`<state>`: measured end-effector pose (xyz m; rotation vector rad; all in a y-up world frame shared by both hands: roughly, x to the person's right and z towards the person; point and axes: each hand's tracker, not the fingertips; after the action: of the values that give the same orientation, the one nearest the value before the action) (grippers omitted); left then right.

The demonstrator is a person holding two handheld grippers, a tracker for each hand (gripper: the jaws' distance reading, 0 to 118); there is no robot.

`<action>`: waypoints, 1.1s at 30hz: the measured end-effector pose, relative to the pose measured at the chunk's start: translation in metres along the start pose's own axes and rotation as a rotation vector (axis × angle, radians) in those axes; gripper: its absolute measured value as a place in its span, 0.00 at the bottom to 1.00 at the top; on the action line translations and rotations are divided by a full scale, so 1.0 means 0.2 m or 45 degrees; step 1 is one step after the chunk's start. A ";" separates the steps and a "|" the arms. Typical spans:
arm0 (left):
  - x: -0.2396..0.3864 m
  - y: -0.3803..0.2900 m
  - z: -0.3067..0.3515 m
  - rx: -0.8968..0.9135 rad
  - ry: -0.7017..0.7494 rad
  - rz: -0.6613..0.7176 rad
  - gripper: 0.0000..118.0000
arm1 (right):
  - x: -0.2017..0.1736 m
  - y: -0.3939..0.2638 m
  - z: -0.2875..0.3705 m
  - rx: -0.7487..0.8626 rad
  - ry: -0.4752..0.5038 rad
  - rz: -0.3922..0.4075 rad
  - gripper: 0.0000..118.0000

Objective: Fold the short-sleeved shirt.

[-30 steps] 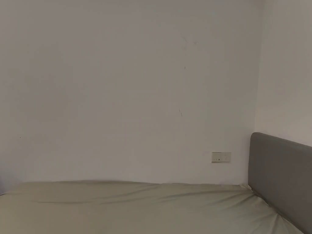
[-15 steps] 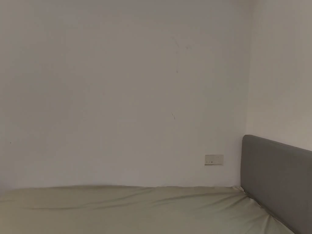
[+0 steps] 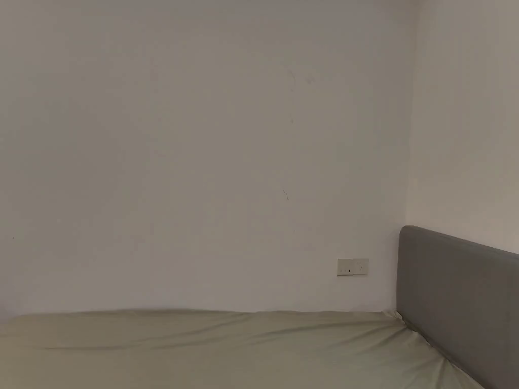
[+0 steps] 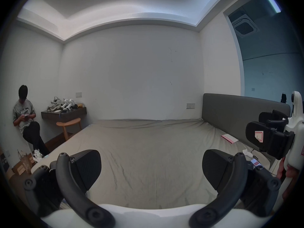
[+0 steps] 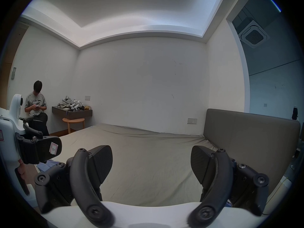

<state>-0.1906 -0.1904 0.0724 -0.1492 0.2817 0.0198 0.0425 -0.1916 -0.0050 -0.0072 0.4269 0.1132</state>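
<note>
Tongs: your left tongs (image 4: 151,169) spread wide, holding nothing | your right tongs (image 5: 151,164) spread wide too | both hang over the bed (image 4: 148,149) | shirt's place: cannot tell

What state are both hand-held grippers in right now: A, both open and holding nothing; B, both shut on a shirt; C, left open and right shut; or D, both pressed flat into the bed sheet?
A: the left hand-held gripper and the right hand-held gripper each have jaws spread wide apart, with bare bed sheet showing between them.
</note>
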 end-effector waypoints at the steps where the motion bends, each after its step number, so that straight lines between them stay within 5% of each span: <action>1: 0.00 0.00 0.01 0.010 0.003 -0.007 1.00 | 0.00 0.00 0.00 0.001 0.001 0.000 0.86; 33: -0.09 0.00 -0.03 0.018 0.185 -0.025 1.00 | -0.03 0.04 0.02 0.007 0.010 -0.028 0.86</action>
<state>-0.2096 -0.1904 0.0722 -0.1396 0.4250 -0.0123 0.0386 -0.1849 0.0012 -0.0072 0.4351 0.0902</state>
